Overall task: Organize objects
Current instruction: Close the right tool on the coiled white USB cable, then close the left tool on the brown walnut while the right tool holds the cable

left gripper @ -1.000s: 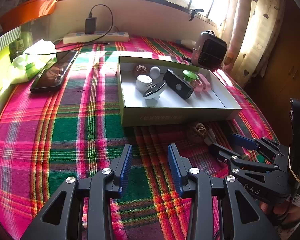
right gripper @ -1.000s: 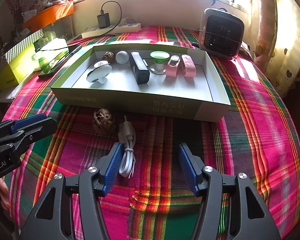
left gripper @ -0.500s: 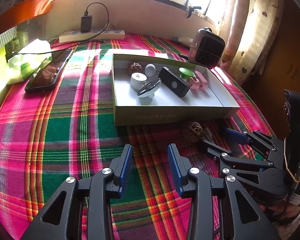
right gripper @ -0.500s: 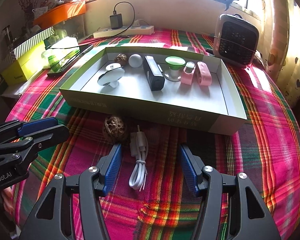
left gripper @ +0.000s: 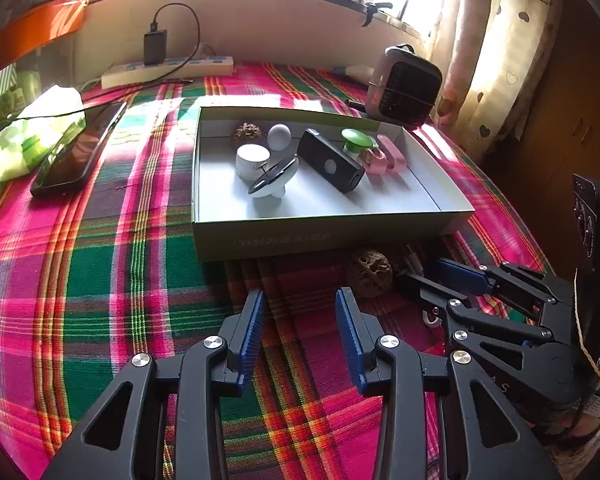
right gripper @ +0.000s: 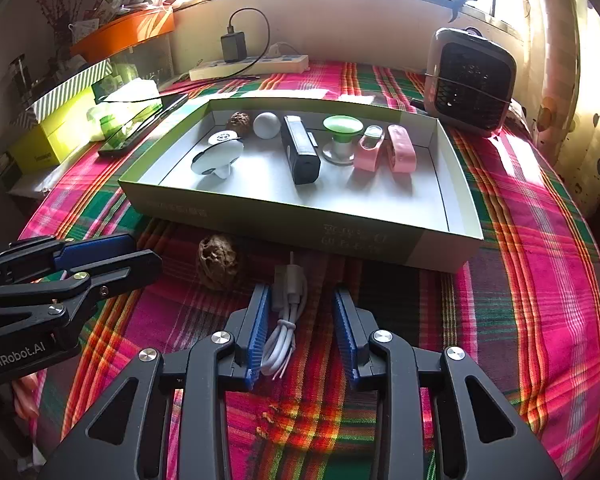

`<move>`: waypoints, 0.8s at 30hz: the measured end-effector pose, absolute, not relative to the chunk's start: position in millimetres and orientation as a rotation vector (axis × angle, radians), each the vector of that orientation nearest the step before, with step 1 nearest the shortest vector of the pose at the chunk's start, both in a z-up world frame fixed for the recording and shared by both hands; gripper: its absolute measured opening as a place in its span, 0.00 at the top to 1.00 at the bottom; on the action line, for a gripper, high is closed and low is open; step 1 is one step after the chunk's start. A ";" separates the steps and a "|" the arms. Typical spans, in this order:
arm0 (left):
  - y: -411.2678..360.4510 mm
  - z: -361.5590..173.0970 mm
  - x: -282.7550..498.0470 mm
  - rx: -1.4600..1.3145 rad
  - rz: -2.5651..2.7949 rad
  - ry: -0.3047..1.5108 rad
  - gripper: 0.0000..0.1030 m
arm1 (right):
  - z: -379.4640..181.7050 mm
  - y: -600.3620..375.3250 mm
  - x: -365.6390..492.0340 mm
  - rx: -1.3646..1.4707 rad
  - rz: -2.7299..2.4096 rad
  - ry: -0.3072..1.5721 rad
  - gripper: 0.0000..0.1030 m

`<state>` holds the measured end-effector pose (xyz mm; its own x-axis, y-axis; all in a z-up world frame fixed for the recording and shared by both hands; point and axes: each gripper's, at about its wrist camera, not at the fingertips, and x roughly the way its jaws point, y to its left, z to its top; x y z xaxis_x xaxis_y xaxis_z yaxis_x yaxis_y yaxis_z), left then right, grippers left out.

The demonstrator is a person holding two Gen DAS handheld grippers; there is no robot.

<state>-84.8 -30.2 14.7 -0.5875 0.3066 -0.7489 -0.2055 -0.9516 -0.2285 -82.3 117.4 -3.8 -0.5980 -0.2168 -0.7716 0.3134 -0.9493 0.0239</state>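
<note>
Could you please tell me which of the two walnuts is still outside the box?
The walnut on the tablecloth, just in front of the box beside the white cable, is outside. The other walnut sits in the box's far left corner.

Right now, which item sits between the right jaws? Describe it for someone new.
Start at the shallow tray on the plaid cloth. On the cloth before its near wall lies a coiled white USB cable, between the open right gripper jaws. The wrinkled brown walnut beside it is round.

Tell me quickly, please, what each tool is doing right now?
Left tool: open, holding nothing.
Right tool: open, straddling the white USB cable, not gripping it.
</note>
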 end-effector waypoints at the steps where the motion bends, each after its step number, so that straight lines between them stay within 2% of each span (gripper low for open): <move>1: -28.5 15.0 -85.6 -1.242 2.561 -0.167 0.66 | -3.6 118.7 -82.6 1.216 -2.565 0.162 0.74; 4: -23.5 15.9 -87.6 -1.240 2.549 -0.165 0.66 | -3.3 123.1 -83.4 1.216 -2.565 0.147 0.81; 12: -9.6 16.6 -92.5 -1.244 2.523 -0.163 0.66 | -3.4 132.2 -82.4 1.213 -2.555 0.133 0.81; 24: 9.5 13.1 -102.2 -1.270 2.499 -0.149 0.59 | -3.5 146.9 -83.9 1.211 -2.542 0.080 0.81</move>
